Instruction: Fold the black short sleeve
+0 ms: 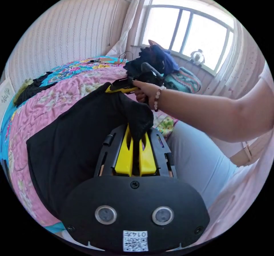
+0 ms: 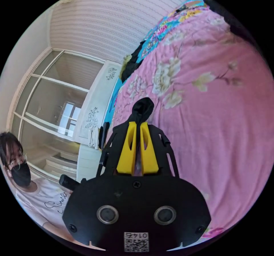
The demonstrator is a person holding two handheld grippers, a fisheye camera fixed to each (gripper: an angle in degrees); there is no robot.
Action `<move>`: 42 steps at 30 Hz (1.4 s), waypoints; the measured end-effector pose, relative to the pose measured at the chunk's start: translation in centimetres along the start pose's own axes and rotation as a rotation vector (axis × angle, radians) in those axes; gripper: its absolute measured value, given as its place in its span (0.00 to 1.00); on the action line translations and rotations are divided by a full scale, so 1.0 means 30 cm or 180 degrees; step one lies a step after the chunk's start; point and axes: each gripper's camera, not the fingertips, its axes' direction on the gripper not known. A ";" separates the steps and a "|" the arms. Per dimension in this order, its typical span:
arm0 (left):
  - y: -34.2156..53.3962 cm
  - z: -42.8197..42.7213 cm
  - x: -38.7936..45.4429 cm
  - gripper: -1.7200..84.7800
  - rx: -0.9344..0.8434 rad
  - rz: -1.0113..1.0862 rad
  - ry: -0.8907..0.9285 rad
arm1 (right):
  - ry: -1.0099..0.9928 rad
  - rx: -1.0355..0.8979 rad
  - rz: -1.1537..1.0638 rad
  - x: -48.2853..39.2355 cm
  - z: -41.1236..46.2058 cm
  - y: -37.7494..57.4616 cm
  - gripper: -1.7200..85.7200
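Bed [image 1: 42, 102] with the pink flowered quilt takes the left half of the left gripper view and most of the right gripper view.

Black shirt [image 1: 71, 136] lies spread on the quilt at centre left of the left gripper view, one edge lifted off the bed where I hold it. Likely lifted so I can carry that edge over for a fold; that's my read, not seen.

Pile of dark and blue clothes [image 1: 157, 57] sits by the window at upper centre, well apart from the shirt, probably waiting its turn.

My arm crosses from the right edge, and my hand [image 1: 144, 92] wraps the right gripper [image 1: 120, 87] at the shirt's far edge, upper centre. In the right gripper view its fingers [image 2: 128, 147] are pressed together, pinching a bunched bit of black cloth at frame centre.

Left gripper [image 1: 136, 136], lower centre of its own view: yellow fingers [image 1: 124, 153] pressed together on a fold of the shirt's near corner.

Two grip points along one edge, so the cloth should stay taut between them.
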 end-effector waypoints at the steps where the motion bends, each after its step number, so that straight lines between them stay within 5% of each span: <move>1: -0.014 -0.005 0.003 0.01 0.0067 -0.0014 0.0111 | 0.0055 0.0056 -0.0025 -0.008 -0.033 0.004 0.03; 7: -0.056 -0.068 -0.010 0.01 0.0392 -0.0317 0.0230 | 0.0651 0.0005 -0.0217 -0.133 -0.098 0.040 0.03; 13: 0.072 -0.309 -0.195 0.01 0.0496 -0.0830 -0.0361 | 0.0473 -0.0720 -0.0791 -0.360 0.460 0.025 0.05; 18: 0.212 -0.483 -0.344 0.02 0.0053 -0.1387 -0.0932 | 0.0756 -0.1316 -0.0875 -0.437 1.027 0.101 0.10; 26: 0.285 -0.661 -0.462 0.04 -0.0441 -0.2023 -0.1105 | 0.1041 -0.1354 -0.1547 -0.536 1.191 0.207 0.10; 33: 0.254 -0.739 -0.579 0.15 -0.0149 -0.2209 -0.0980 | 0.1508 -0.1908 -0.2031 -0.526 1.561 0.317 0.18; 36: 0.263 -0.674 -0.618 0.17 -0.0226 -0.2151 -0.0905 | 0.1700 -0.2407 -0.2076 -0.474 1.743 0.408 0.17; 39: 0.274 -0.579 -0.651 0.17 -0.0621 -0.2317 -0.0692 | 0.1627 -0.2283 -0.2251 -0.496 1.779 0.511 0.11; 42: 0.253 -0.589 -0.613 0.12 -0.0726 -0.2076 -0.1083 | 0.1517 -0.2241 -0.2475 -0.537 1.755 0.610 0.06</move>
